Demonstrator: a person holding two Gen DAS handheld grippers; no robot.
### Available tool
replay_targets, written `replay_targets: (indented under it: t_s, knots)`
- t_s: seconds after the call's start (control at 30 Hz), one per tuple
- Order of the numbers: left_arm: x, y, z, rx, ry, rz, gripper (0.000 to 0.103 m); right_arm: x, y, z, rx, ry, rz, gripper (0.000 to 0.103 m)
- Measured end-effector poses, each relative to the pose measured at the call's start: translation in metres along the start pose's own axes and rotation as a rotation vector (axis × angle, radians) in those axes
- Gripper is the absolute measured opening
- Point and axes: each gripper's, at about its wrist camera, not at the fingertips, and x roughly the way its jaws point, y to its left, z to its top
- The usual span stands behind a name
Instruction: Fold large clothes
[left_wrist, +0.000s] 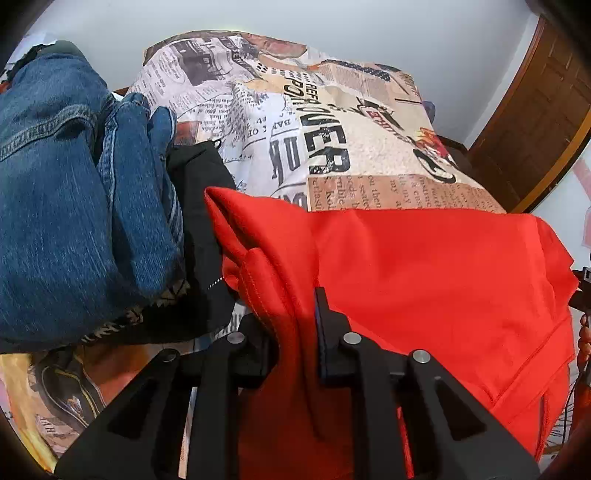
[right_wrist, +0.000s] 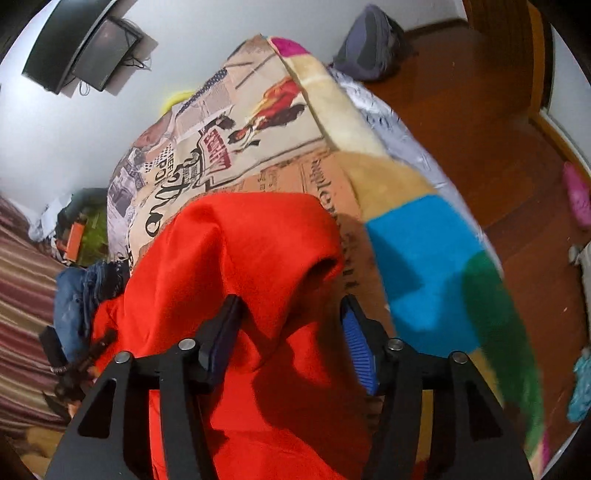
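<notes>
A large red garment (left_wrist: 424, 280) lies spread across the near part of a bed, with one end bunched toward me. In the left wrist view my left gripper (left_wrist: 291, 314) is shut on a thick fold of that red cloth. The fold hides most of its left finger, and the right finger (left_wrist: 325, 325) presses against the fabric. In the right wrist view the red garment (right_wrist: 240, 251) humps up in a loose fold between the fingers of my right gripper (right_wrist: 291, 301). That gripper is open, and its blue right pad (right_wrist: 358, 350) stands clear of the cloth.
A heap of blue jeans (left_wrist: 66, 184) and a black garment (left_wrist: 199, 206) lie left of the red one. The bed has a newspaper-print cover (left_wrist: 332, 129) with a colour-block blanket edge (right_wrist: 424, 258). A wooden floor (right_wrist: 480, 129) and a grey bag (right_wrist: 369, 44) are to the right.
</notes>
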Motion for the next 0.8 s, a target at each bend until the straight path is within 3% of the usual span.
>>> replay_targets:
  t_s: [0.1, 0.13, 0.2, 0.23, 0.4, 0.6, 0.73, 0.8]
  knots:
    - [0.001, -0.002, -0.002, 0.010, 0.001, 0.012, 0.017, 0.008, 0.010, -0.005, -0.041, -0.004, 0.012, 0.047]
    - [0.000, -0.003, -0.002, 0.013, 0.002, 0.013, 0.017, 0.010, 0.012, -0.004, -0.049, -0.008, 0.001, 0.040]
    - [-0.004, -0.004, 0.000, 0.013, 0.000, 0.010, 0.017, 0.007, 0.017, -0.004, -0.064, -0.026, -0.002, 0.018]
    - [-0.007, -0.004, 0.001, 0.009, -0.005, 0.004, 0.017, 0.005, 0.019, -0.001, -0.065, -0.036, 0.001, 0.016]
    - [-0.036, -0.003, 0.016, -0.039, -0.082, -0.042, 0.015, -0.015, 0.052, 0.017, -0.164, -0.115, -0.037, 0.014]
    - [-0.055, -0.004, 0.042, -0.028, -0.172, -0.015, 0.015, -0.025, 0.095, 0.047, -0.263, -0.222, -0.028, 0.014]
    - [-0.036, 0.001, 0.052, -0.030, -0.150, 0.053, 0.018, 0.001, 0.095, 0.059, -0.273, -0.210, -0.084, 0.014]
    - [-0.023, 0.008, 0.054, -0.050, -0.111, 0.088, 0.022, 0.021, 0.088, 0.060, -0.273, -0.173, -0.159, 0.016]
